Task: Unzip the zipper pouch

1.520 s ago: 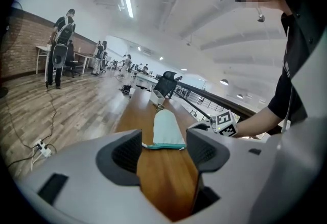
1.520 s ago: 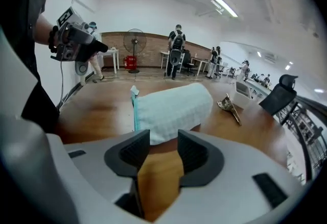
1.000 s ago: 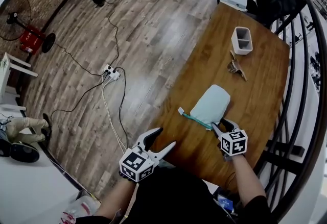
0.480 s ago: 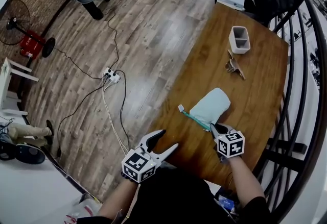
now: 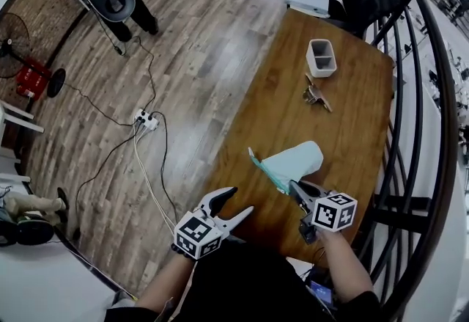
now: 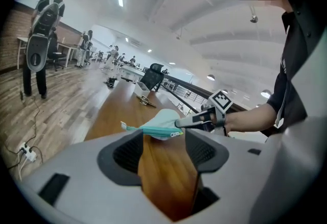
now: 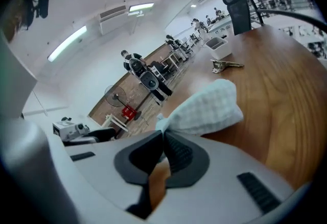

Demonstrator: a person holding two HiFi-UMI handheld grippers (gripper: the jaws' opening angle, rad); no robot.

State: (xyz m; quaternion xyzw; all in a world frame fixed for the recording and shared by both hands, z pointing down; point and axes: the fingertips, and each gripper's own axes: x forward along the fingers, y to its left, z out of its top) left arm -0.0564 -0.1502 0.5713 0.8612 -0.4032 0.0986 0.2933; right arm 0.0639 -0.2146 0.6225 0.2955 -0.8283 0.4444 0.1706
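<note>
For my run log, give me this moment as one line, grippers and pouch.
right gripper: shut on corner of pale checked fabric zipper pouch | left gripper: open, empty | teal zipper: looks closed

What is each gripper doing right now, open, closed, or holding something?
Left gripper: jaws open, nothing between them.
Right gripper: jaws closed on a corner of the pale mint fabric zipper pouch.
</note>
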